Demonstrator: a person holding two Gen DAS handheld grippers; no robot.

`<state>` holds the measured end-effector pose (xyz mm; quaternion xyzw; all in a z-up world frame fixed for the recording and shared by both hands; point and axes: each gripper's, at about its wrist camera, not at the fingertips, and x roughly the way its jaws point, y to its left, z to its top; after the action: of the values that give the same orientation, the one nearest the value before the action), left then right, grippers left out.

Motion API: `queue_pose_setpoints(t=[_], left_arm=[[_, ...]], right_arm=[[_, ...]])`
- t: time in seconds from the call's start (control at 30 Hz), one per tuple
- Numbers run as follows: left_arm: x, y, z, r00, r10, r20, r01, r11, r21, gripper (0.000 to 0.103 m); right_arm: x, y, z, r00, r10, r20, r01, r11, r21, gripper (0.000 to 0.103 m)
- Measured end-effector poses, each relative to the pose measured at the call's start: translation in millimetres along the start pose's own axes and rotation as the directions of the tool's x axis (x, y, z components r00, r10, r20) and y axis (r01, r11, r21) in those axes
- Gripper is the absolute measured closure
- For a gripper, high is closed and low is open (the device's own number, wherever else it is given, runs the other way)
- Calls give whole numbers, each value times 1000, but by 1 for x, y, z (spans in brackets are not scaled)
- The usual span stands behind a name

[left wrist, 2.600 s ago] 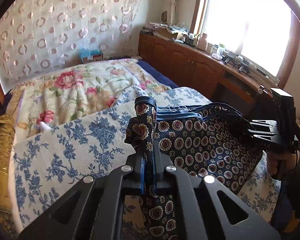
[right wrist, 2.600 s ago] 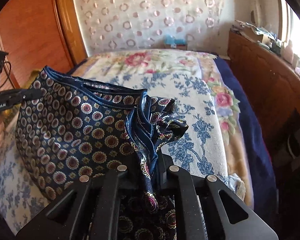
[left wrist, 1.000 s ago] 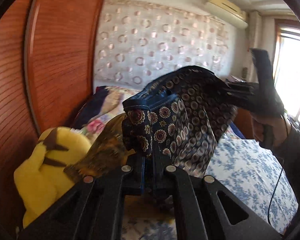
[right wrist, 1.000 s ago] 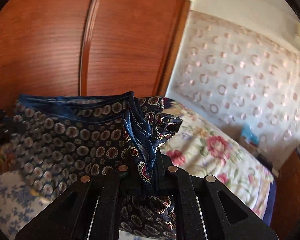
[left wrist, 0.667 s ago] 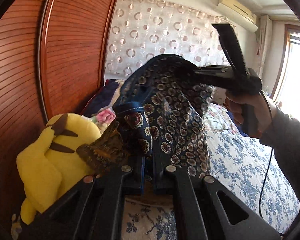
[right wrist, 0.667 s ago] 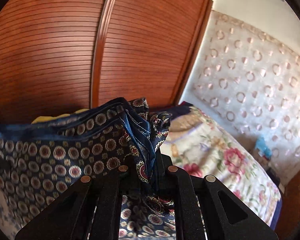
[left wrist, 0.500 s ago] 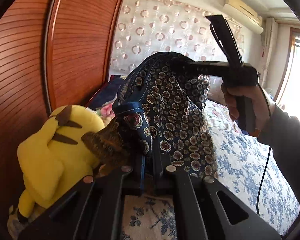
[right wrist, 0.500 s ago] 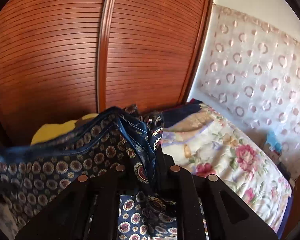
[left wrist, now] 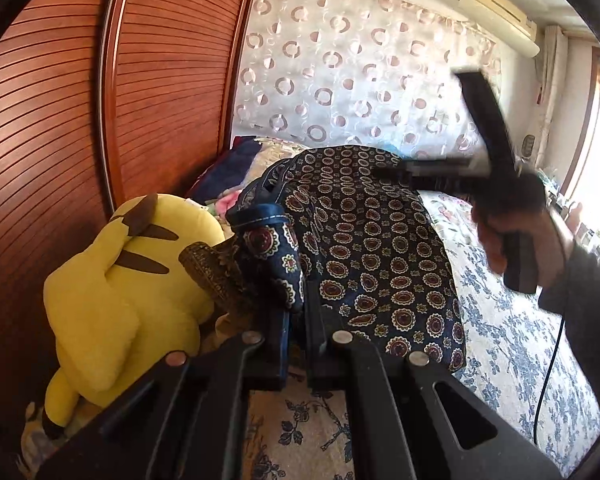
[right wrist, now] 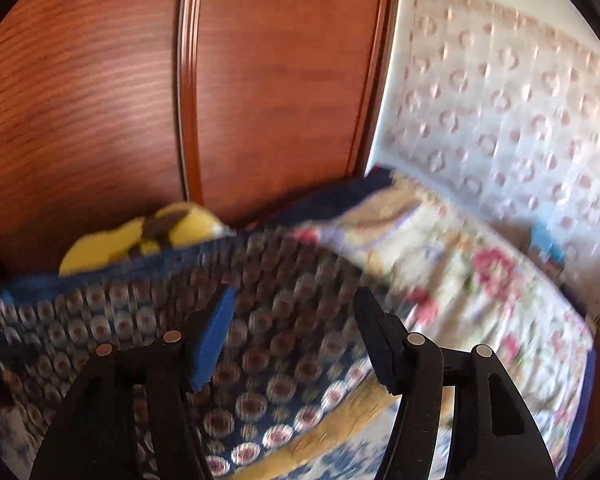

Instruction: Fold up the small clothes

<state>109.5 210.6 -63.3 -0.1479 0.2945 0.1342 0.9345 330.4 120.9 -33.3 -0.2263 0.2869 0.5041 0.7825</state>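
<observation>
The navy shorts with round medallion print [left wrist: 364, 248] lie folded on a pile at the head of the bed. My left gripper [left wrist: 294, 308] is shut on a bunched corner of them. In the left wrist view my right gripper [left wrist: 404, 168] hovers blurred over the far edge of the shorts, held by a hand [left wrist: 512, 236]. The right wrist view shows the right gripper [right wrist: 294, 300] with its jaws opening wide above the shorts [right wrist: 260, 344], and nothing pinched between its pads.
A yellow plush toy [left wrist: 128, 280] sits left of the shorts against the brown slatted wardrobe door [left wrist: 60, 128]. The blue-flowered sheet [left wrist: 512, 360] spreads to the right, a rose-patterned quilt [right wrist: 480, 272] farther back by the circle-print curtain [left wrist: 360, 80].
The right gripper has let go of the shorts and spread its jaws. The shorts have sunk from hanging between both grippers onto the pile beside the plush toy. Both grippers came down.
</observation>
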Motion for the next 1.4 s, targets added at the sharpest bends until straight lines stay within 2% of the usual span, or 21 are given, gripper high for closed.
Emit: queue_pose_setpoints(t=[0.1,0.2,0.27,0.33,0.4,0.43,0.47,0.63,0.93,1.1,1.4], left_arm=[[1,2,2,1000,3,-8,-3,1000,5,96],[-2,1,4,1000,-4,-11,4,1000,28,88],[-8,1,7,1000,0,1,0,999,37,69],[-17,-1,9,1000,4,20,-5,999,53,64],[-25,-4,12,999,6,38,-8,998,67,56],[-32,-5,13,998,1,56,-5,998,70,49],[-36,-6,14,998,-2,68,-4,997,73,47],[-52,-19,16,996,4,87,-14,993,114,45],[-73,-51,6,995,8,101,-27,982,186,45],[-81,-74,-6,996,-28,89,8,976,218,45],[-91,-115,-23,996,-63,66,43,963,266,45]], right_arm=[[18,-1,-22,999,1,-48,1,999,35,39],[25,0,-32,999,-12,-39,14,998,56,39],[23,3,-34,999,-29,-29,31,998,63,39],[18,7,-36,999,-42,-25,44,996,78,39],[11,9,-38,998,-53,-19,55,994,92,39],[5,10,-40,998,-59,-13,61,993,101,39],[0,10,-42,998,-61,-7,62,992,113,39],[-38,6,-58,998,-51,39,43,982,183,39],[-127,25,-99,991,-80,107,55,974,221,39],[-172,32,-124,986,-101,133,66,967,244,39],[-247,42,-169,968,-189,166,132,943,304,36]])
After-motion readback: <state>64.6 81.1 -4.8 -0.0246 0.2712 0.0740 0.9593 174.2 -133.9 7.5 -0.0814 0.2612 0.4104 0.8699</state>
